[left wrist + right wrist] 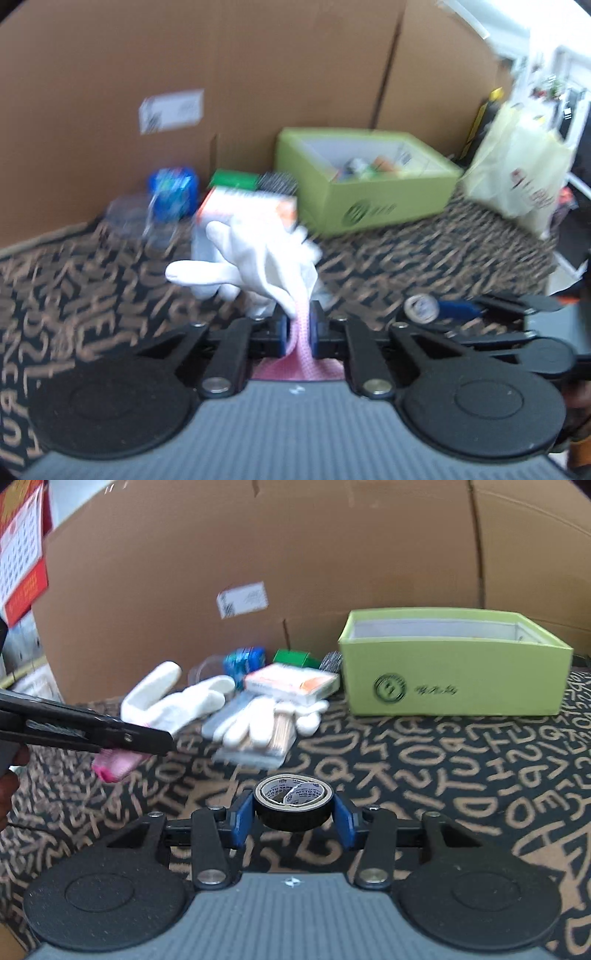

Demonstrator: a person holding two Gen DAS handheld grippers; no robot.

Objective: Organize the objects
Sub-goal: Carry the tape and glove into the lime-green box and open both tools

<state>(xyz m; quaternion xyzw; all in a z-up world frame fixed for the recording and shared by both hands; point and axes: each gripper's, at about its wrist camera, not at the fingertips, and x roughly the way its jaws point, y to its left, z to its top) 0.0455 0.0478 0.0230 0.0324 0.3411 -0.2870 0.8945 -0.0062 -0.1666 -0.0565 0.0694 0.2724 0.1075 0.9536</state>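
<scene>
- Cardboard [258,546] walls the back of a dark cloth [461,775] printed with tan letters.
- Left gripper [298,328] is clenched on the pink cuff of a white glove [251,258], which hangs lifted above the cloth.
- Right gripper [293,814] grasps a black tape roll [293,805] between its blue pads, raised over the cloth's near part.
- Green box [454,679] stands at the back right against the cardboard; the left view shows small items inside.
- Second glove [266,720] lies on a packet of sticks [280,731] just left of the box.
- Behind them sit an orange-and-white carton [291,683], a small green carton [293,657] and a blue item [243,661].
- White bag [517,177] stands past the box's right side.
</scene>
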